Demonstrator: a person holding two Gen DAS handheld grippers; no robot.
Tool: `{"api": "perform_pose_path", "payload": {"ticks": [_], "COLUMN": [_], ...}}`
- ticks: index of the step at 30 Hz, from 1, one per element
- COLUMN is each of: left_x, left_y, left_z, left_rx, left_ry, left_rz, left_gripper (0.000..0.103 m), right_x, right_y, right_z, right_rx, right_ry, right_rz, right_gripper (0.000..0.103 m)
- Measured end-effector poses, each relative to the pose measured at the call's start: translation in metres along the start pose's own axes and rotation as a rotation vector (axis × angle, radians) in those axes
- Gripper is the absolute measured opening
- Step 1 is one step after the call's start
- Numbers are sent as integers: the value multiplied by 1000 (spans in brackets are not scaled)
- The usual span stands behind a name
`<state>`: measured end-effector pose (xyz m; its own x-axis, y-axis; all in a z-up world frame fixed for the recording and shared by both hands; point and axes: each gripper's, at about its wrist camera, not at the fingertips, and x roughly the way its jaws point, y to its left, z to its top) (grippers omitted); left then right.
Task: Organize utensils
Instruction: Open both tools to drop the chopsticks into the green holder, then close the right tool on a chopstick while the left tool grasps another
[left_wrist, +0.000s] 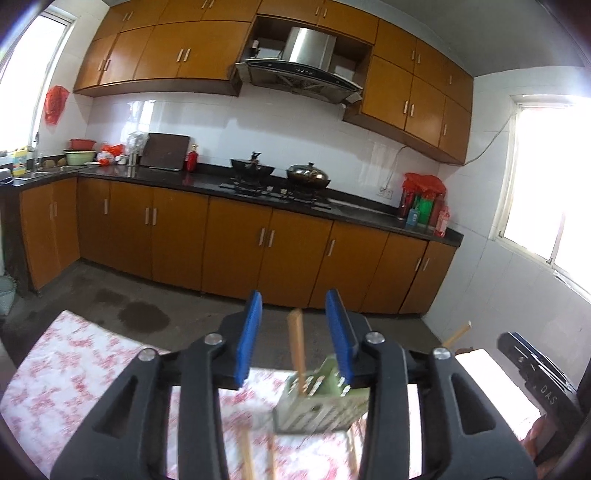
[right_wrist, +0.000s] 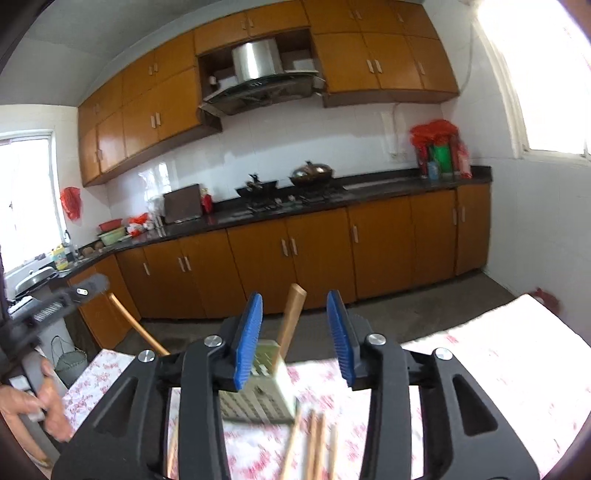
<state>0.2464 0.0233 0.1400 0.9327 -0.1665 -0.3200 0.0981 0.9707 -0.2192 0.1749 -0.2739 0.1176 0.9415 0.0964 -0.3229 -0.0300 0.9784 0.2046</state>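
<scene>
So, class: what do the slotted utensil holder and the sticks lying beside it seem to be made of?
Utensil holder: probably plastic, pale green and matte, with moulded slots; blur leaves it open. Sticks: likely wood or bamboo, tan and unvarnished-looking, apparently chopsticks.

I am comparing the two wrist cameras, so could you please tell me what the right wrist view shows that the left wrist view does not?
Only the right wrist view shows the person's hand holding the left gripper's handle, and a bin on the floor.

Only the left wrist view shows the dark stains on the floor.

Both show the green slotted utensil holder with a wooden handle standing in it, loose chopsticks on the floral tablecloth, and blue gripper fingers held apart.
</scene>
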Motion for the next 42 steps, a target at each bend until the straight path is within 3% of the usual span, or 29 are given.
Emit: {"api": "perform_pose_path", "payload": {"ticks": [6,9,12,16,22,32,34,36,42], "left_x": [-37,-31,-20,-15,-13,-8,-8,-7,-7], "left_y": [41,64,85,102,103,100,99,98,96], "left_z": [-54,-98,-140,-178,-201,-211,-212,-213,-213], "left_rx": [3,-15,-58,-88,-84,-82,-80,-80,-77], "left_ry": [104,227,352,436,473,500,505,506,507], "left_rz": [111,176,204,232,248,249,248,245,225], "left_gripper": [59,59,59,59,59,59,59,59,59], "right_x": [21,40,47,43,47,42,43,44,55], "right_y": [-35,-43,-38,-29,-22,-22,-19,-22,-39], "right_z": [-80,-133,-160,-177,-195,-196,-196,-195,-187], "right_rx": [32,80,90,89,37,-36,-66,-63,-13], "right_ry": [285,455,515,519,549,524,521,521,517], "right_rz": [-66,-42,-28,-15,-31,-63,-79,-91,-102], "right_gripper": [39,31,31,31,31,26,22,9,8]}}
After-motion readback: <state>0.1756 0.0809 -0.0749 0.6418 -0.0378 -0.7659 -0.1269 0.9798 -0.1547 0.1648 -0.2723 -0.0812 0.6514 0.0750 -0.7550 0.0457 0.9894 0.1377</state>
